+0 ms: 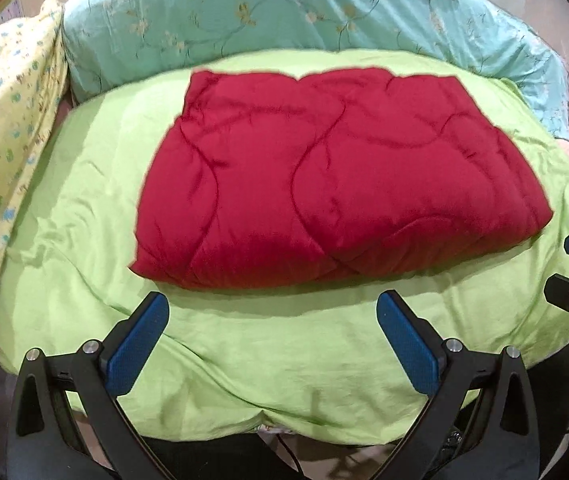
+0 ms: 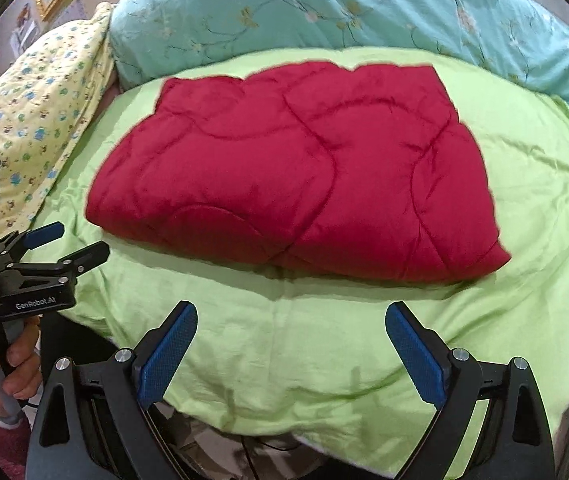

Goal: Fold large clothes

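A red quilted comforter lies folded into a thick rectangle on the green sheet of a bed, w/ a teal floral duvet bunched behind it and a yellow print blanket along the left side. Both tongs hang short of the bundle's near edge, over bare sheet, touching nothing. The left tongs are spread wide and empty; so are the right tongs, pads well apart, nothing between them.

The comforter sits straight ahead of both, its long axis running left to right across the bed, near edge facing the person. In the left wrist view the bundle's near-left corner is closest; in the right wrist view the near-right corner is closest to the right tongs. The left tongs also show at the left edge of the right wrist view, gripped by a hand, beside the bundle's left end.

Judging by the compact shape, folding looks well along, poss. complete. Any further fold would likely mean each side taking its own near corner; neither is clearly nearer.
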